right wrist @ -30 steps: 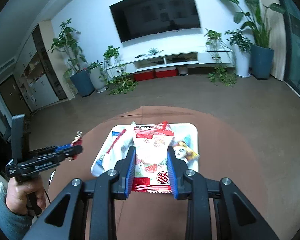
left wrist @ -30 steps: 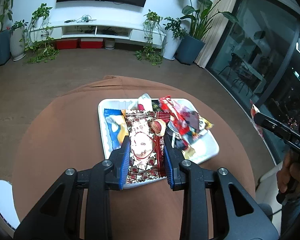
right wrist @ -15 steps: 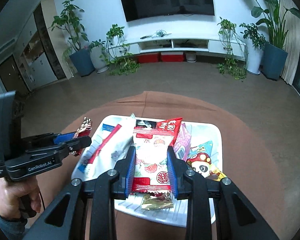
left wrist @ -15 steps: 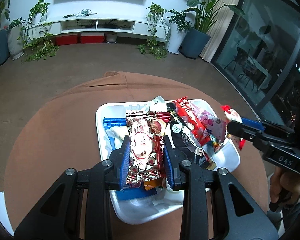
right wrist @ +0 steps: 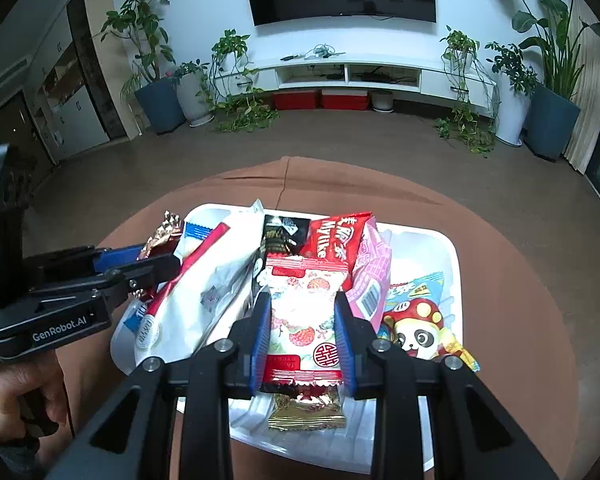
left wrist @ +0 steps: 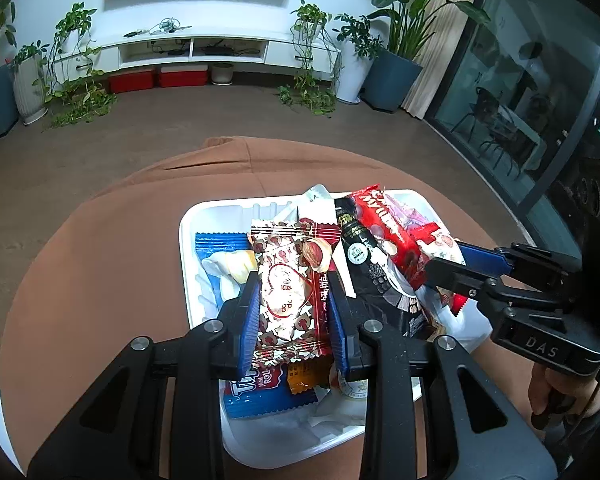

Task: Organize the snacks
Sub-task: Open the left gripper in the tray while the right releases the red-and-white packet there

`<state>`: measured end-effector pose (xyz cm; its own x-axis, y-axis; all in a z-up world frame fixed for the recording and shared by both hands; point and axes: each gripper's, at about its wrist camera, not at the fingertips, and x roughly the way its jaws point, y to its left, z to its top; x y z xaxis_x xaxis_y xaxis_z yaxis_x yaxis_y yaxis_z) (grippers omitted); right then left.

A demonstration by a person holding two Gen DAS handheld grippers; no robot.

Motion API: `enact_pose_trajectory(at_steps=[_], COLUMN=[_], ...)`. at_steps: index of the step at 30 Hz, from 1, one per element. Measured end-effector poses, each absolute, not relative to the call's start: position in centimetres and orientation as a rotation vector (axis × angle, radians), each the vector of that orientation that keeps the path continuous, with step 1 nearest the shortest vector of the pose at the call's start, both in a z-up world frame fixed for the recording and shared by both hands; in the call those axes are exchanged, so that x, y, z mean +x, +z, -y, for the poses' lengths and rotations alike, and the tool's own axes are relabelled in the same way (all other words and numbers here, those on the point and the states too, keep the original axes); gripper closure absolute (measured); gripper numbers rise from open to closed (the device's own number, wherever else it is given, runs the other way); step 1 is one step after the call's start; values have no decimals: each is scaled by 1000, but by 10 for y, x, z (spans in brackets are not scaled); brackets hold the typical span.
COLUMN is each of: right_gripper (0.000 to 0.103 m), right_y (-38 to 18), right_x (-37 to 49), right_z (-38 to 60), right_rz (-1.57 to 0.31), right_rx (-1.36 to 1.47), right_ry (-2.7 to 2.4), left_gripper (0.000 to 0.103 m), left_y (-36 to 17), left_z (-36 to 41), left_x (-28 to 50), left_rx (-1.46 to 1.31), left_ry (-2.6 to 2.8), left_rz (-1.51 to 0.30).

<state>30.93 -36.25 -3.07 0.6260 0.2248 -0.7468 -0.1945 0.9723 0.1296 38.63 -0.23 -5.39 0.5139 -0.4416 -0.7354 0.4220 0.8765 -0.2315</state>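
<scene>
A white tray full of snack packets sits on a round brown table; it also shows in the right wrist view. My left gripper is shut on a red-and-white heart-print packet, held over the tray's left half. My right gripper is shut on a white strawberry-print packet, held over the tray's middle. The right gripper also shows at the tray's right rim in the left wrist view. The left gripper shows at the tray's left rim in the right wrist view.
In the tray lie a red Mylike bag, a black packet, a blue packet, a panda packet and a gold packet. The brown tablecloth surrounds the tray. Plants and a TV stand line the far wall.
Both grippers, each holding its packet, have moved forward from the table's near edge to over the tray. The tray now fills more of both views.
</scene>
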Motion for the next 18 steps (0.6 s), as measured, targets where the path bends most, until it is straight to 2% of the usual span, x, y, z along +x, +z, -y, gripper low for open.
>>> enact_pose_trajectory(at_steps=[18], right_gripper=[67], right_y=[-56], right_x=[317], right_z=[370], right_rz=[-937], right_rx=[59], right_ry=[196], left_gripper=[73], left_y=[-73], left_z=[-3], left_x=[404], left_rx=[-54], left_ry=[-495], left_rz=[-935])
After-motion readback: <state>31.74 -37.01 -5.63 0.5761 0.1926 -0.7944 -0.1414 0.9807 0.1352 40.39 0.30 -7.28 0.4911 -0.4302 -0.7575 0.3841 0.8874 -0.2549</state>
